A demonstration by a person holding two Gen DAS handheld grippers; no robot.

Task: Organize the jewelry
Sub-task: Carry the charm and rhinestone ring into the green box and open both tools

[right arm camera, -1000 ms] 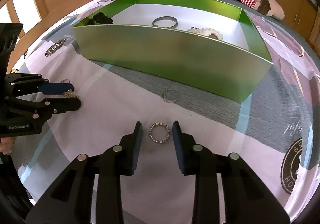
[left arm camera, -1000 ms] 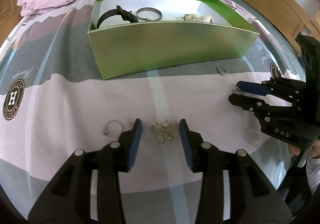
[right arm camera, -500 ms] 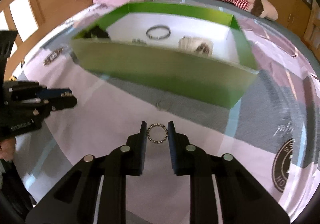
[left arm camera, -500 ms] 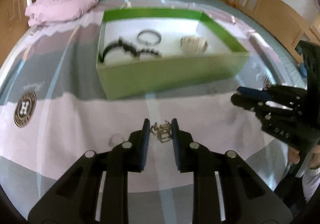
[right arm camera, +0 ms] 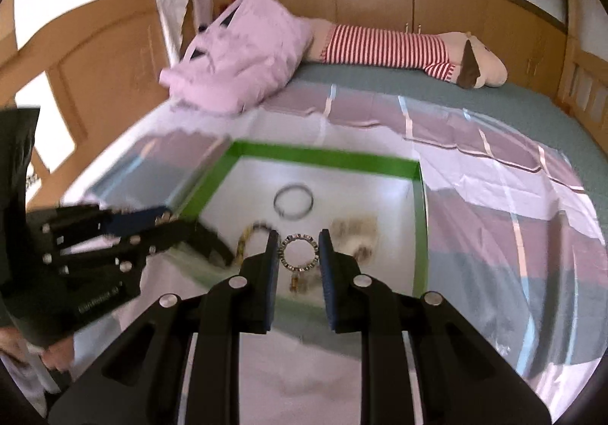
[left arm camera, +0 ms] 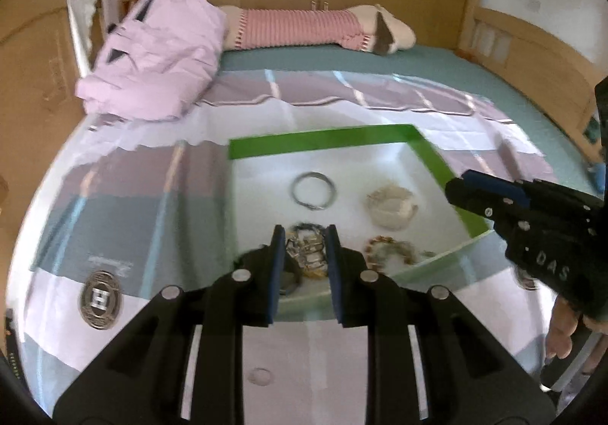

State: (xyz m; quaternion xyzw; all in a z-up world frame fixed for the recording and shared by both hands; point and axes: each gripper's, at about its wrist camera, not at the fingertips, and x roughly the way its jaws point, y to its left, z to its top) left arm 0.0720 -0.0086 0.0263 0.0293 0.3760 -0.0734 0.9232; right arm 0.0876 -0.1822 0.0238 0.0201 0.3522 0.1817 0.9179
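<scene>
A green box (left arm camera: 323,143) with a white floor lies on the bed; it also shows in the right wrist view (right arm camera: 323,159). My left gripper (left arm camera: 304,254) is shut on a tangled crystal chain (left arm camera: 306,257) and holds it above the box's near edge. My right gripper (right arm camera: 298,254) is shut on a studded ring bracelet (right arm camera: 298,252), held over the box. Inside lie a silver bangle (left arm camera: 313,191), a pearl bracelet (left arm camera: 393,206), a beaded bracelet (left arm camera: 391,248) and a black watch strap (right arm camera: 207,238). The right gripper shows in the left wrist view (left arm camera: 467,189).
A small silver ring (left arm camera: 259,376) lies on the sheet below my left gripper. A pink garment (left arm camera: 159,56) and a striped plush toy (left arm camera: 315,27) lie at the head of the bed. Wooden bed rails run along both sides.
Both grippers closed on their pieces on the sheet, lifted them, and moved forward and up over the green box.
</scene>
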